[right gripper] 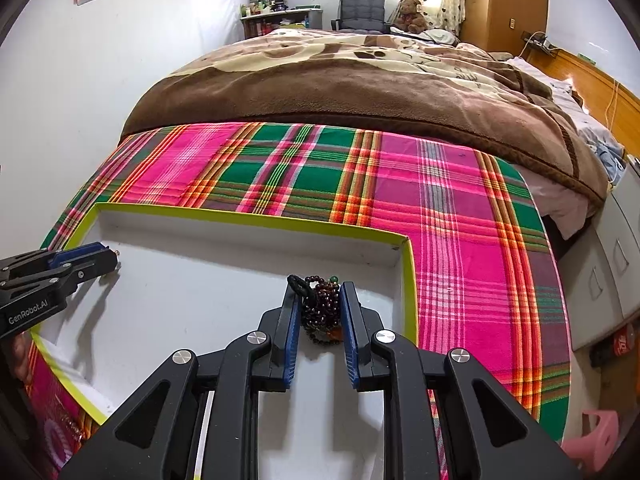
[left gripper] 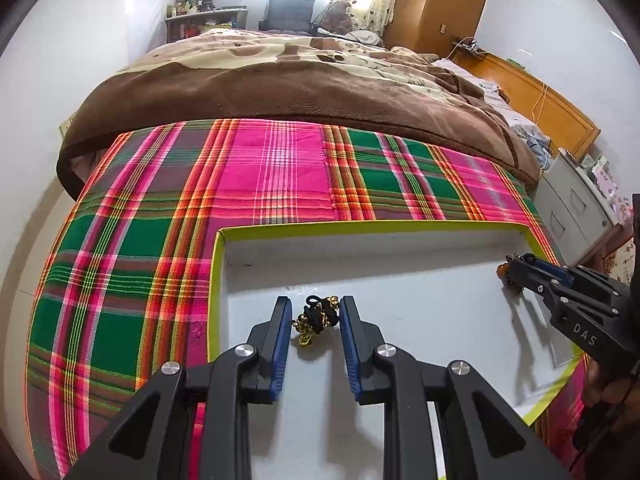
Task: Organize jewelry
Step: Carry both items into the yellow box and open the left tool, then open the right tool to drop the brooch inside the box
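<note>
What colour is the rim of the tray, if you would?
Yellow-green rim on the tray, clearest in the right wrist view.

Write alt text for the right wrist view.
The right gripper clasps a bundle of dark red beads inside a white tray with a yellow-green rim, on a plaid cloth. The left gripper enters from the left.

Gold chain, dark beads, white tray

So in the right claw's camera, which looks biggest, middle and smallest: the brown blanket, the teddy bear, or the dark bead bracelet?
1. Brown blanket, by far the biggest.
2. Dark bead bracelet, bunched up in the white tray.
3. Teddy bear.

The bracelet is close to the camera and the teddy far away, so their looks may fool you.
</note>
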The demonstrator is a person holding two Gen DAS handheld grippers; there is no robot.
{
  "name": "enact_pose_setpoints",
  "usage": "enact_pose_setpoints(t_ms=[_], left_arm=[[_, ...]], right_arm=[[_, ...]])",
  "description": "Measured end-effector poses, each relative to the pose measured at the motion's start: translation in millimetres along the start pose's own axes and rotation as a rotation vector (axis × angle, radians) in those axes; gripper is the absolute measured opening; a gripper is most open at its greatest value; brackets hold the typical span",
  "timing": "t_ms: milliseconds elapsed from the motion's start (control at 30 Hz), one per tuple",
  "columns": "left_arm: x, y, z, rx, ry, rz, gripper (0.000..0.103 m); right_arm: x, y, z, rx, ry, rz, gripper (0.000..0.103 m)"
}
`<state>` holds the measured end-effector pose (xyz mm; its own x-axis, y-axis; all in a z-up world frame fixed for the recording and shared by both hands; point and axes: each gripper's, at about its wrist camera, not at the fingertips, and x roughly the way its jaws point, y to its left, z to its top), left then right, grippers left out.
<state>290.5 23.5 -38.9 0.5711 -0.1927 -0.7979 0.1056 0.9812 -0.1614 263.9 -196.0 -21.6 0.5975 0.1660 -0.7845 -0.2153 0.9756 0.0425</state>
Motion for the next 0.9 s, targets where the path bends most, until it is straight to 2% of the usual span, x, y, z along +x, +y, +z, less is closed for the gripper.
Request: enact_pose_setpoints(t_ms=[100, 200, 233, 333, 500, 633, 900], left_arm=[[-1.1, -3.9, 0.0, -0.002, 0.002, -0.002, 0.025], [-2.9, -4.4, -0.2, -0.008, -0.002, -0.011, 0.032], [-4.2, -5.2, -0.3, -0.005, -0.006, -0.01, 0.037], [-10.0, -5.7, -0.3, -0.006, -0.016, -0.021, 0.038], [-24.7, -10.6, -3.0, 0.025, -0.047, -0.025, 0.039], [-44.4, -13.9, -7.3, 0.028, -0.082, -0.046, 0.044], [-86.3, -18.8, -26.2, 0.042, -0.132, -0.052, 0.045]], right_arm=[[0.7, -0.4, 0.2, 0.006, 0.002, -0.002, 0.022], [0.2, -0.6, -0.1, 0.01, 0.002, 0.0, 0.024], [0.1, -0.7, -0.1, 0.009, 0.001, 0.003, 0.028], [-3.1, 0.0, -1.2, 0.013, -0.011, 0.016, 0.041], [-12.4, 3.3, -1.7, 0.022, -0.036, 0.026, 0.043], [-24.2, 6.2, -4.2, 0.02, -0.06, 0.03, 0.044], [-55.6, 8.7, -16.0, 0.035, -0.099, 0.042, 0.046]])
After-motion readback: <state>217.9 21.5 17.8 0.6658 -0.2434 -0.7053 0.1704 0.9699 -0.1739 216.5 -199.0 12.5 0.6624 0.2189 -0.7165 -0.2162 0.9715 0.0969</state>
